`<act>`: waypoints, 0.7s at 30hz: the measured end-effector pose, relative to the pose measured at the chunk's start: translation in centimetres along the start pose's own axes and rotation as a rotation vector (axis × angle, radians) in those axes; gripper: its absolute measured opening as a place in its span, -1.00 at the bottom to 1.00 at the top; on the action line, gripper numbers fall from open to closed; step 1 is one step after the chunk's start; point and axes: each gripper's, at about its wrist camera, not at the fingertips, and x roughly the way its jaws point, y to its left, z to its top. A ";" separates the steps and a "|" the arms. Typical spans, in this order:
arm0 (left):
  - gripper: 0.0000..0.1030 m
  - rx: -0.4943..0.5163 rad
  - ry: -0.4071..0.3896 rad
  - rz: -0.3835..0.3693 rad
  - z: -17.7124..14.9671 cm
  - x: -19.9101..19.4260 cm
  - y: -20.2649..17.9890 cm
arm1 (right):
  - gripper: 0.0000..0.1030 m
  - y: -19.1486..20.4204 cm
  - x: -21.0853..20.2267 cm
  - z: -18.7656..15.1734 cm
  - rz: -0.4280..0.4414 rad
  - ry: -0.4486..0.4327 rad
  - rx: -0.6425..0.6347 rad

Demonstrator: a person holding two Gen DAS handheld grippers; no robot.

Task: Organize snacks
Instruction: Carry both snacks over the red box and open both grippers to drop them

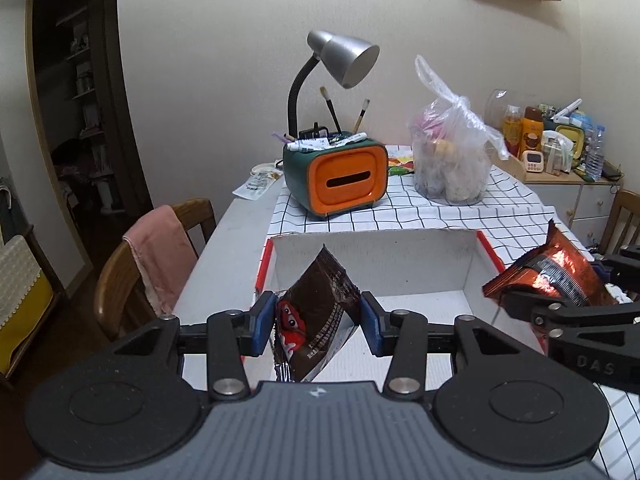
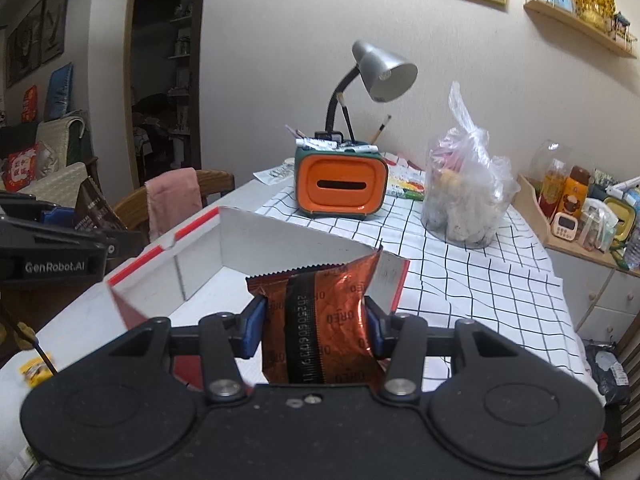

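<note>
My left gripper is shut on a dark brown M&M's packet and holds it upright over the near left part of a white cardboard box with red-edged flaps. My right gripper is shut on a copper-red Oreo packet and holds it over the box's near right corner. In the left wrist view the Oreo packet and right gripper show at the right edge. In the right wrist view the left gripper with the brown packet shows at the far left.
The box sits on a table with a checked cloth. Behind it stand an orange-and-green desk organizer with a grey lamp and a clear plastic bag of items. A wooden chair with pink cloth stands left. A cluttered sideboard is right.
</note>
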 end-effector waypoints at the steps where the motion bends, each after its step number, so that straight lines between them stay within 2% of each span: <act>1: -0.13 0.000 0.009 -0.002 0.1 0.7 -0.1 | -0.06 -0.2 0.8 0.1 0.001 0.008 0.004; 11: -0.13 0.019 0.106 0.008 -0.8 6.8 -1.2 | -0.06 -1.4 7.9 -0.7 0.011 0.115 0.069; 21: -0.12 0.058 0.195 0.032 -2.5 10.1 -2.0 | -0.06 0.1 10.3 -1.4 0.039 0.175 0.024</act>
